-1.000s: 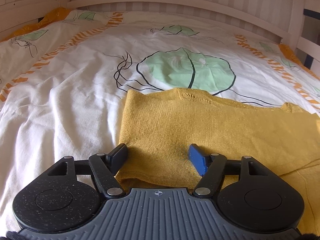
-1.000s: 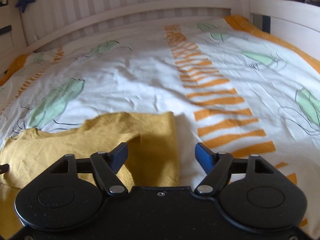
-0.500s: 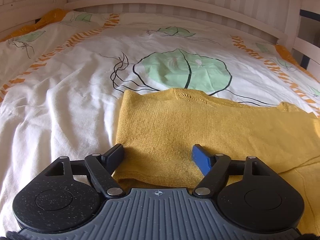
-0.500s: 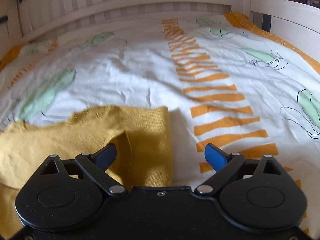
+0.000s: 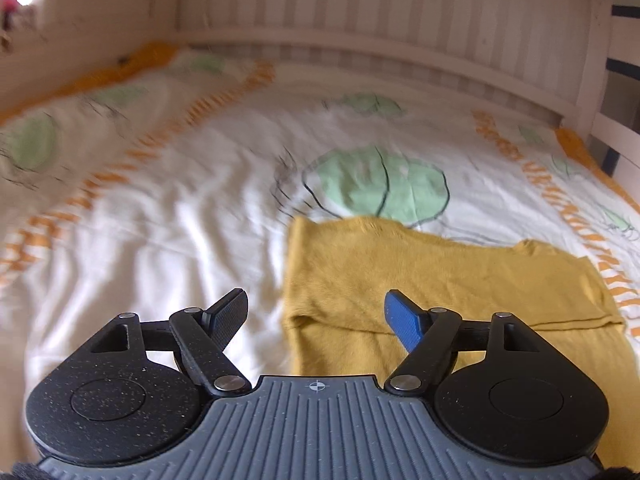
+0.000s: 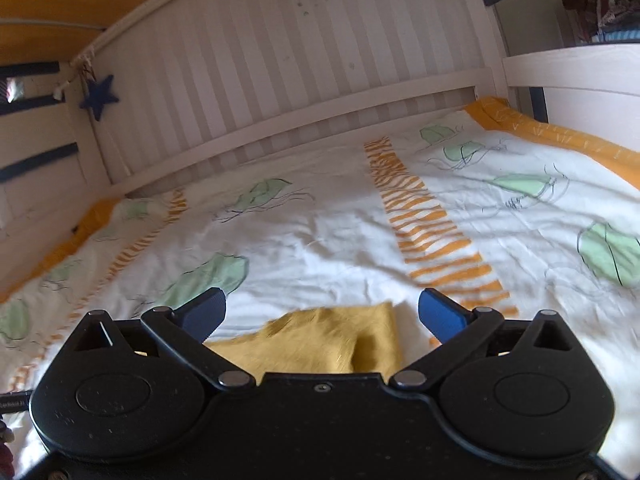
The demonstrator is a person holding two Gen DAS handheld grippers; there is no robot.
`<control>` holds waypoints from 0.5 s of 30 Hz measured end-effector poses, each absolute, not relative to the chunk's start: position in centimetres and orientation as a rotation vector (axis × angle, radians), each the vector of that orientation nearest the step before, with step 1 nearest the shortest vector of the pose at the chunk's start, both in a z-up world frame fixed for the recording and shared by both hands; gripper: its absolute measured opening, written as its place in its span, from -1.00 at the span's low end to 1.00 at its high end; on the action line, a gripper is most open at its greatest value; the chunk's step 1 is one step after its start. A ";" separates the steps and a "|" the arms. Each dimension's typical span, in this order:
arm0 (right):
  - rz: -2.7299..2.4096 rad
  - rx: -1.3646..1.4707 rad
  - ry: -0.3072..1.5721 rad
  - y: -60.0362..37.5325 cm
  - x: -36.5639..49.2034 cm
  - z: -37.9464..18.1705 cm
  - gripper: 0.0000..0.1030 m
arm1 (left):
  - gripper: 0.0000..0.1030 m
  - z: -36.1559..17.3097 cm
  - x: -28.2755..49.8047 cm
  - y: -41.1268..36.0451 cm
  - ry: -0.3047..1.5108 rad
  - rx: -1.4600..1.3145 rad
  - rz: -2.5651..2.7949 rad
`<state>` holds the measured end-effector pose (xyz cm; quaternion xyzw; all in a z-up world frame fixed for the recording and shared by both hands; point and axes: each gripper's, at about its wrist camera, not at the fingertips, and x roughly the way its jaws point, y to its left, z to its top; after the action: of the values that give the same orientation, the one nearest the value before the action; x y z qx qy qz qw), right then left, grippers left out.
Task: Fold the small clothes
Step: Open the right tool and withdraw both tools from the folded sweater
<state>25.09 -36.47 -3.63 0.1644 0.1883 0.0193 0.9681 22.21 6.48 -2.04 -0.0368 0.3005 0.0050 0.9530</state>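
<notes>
Bedspread (image 5: pixel 168 240) bare L of yellow top (image 5: pixel 420 280); both grippers (image 5: pixel 316 312) (image 6: pixel 322 312) open.

The left gripper (image 5: pixel 316 314) hangs above the bed (image 5: pixel 168 232) with its two fingers (image 5: pixel 230 314) spread wide apart and nothing between them; one pad is black, the other blue. A mustard-yellow knit garment (image 5: pixel 420 280) lies flat on the white cover printed with green leaves and orange stripes, folded so that an upper layer ends in a straight crease across its near part, and its left edge sits between the fingers while the blue finger stands over the fabric. Behind the bed runs a pale slatted rail (image 5: pixel 360 36), and the left side of the view is blurred.
</notes>
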 end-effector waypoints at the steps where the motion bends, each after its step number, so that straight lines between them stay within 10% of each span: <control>1: 0.048 0.340 0.388 -36.2 24.1 -3.7 0.99 | 0.44 -1.5 21.1 6.6 0.600 -0.072 0.034; 15: 0.060 0.338 0.607 -34.3 11.9 -6.0 0.99 | 0.44 0.2 10.9 9.9 0.711 -0.162 -0.025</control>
<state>11.86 -34.30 -5.96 0.1654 0.2972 0.0292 0.9399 10.90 9.89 0.22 -0.0792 0.3476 -0.0121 0.9342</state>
